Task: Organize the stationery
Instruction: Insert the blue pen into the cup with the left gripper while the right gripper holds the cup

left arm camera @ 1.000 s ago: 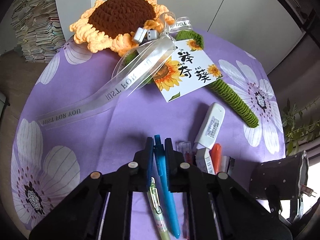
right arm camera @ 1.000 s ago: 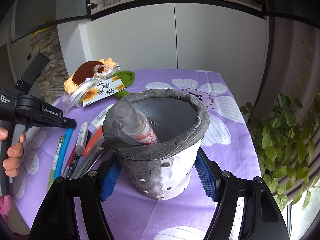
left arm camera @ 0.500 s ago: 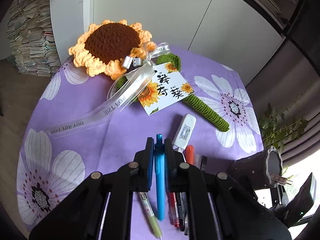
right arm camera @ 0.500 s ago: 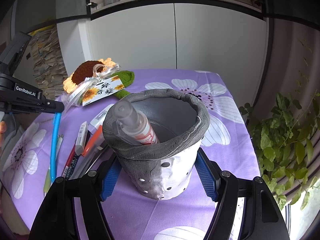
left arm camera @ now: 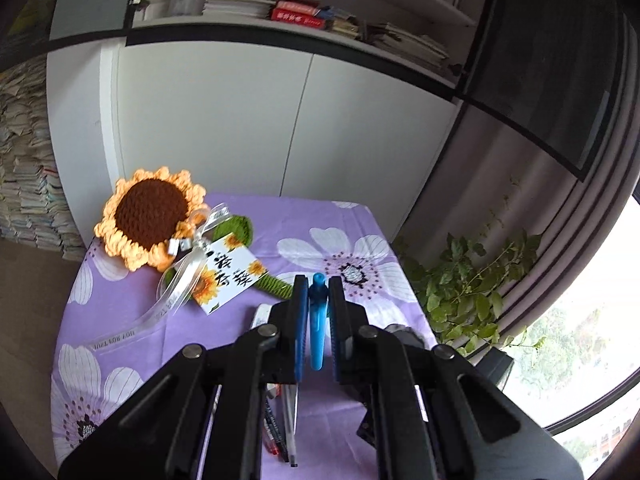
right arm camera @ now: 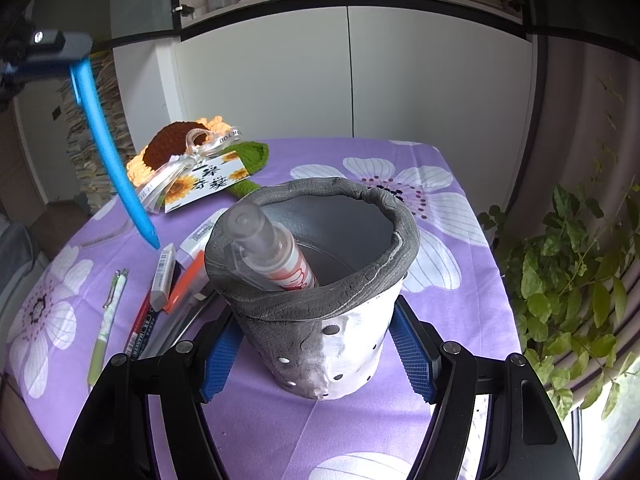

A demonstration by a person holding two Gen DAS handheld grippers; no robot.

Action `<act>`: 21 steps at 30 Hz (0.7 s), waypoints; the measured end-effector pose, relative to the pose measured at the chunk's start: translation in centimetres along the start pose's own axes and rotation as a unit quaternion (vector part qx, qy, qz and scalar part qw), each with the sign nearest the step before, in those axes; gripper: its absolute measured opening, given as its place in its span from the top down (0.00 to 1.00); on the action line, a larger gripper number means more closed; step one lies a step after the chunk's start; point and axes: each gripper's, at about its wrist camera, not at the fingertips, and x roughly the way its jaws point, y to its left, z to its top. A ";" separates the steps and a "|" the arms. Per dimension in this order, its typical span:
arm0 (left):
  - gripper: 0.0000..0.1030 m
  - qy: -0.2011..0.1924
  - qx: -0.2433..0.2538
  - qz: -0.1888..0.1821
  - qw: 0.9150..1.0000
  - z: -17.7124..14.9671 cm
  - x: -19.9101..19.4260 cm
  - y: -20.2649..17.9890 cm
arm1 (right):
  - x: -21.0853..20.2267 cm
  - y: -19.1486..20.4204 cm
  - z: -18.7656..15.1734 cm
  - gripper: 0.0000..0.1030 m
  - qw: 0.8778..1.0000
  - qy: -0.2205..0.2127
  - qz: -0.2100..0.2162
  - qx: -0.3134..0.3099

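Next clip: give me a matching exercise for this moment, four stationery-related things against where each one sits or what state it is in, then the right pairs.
Things:
1. blue pen
2. green pen
3. glue stick
4. grey pen holder

Places or states:
A. standing tilted inside the holder
B. lying flat on the purple tablecloth
C. clamped in the left gripper, lifted off the table
D. held between the fingers of the right gripper

Pairs: 1-C, 2-B, 3-A, 4-D
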 end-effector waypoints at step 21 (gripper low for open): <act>0.92 0.058 0.075 -0.046 0.994 -2.1 4.8 -6.1 | -0.1 -0.2 0.0 0.30 1.000 0.000 0.003 0.003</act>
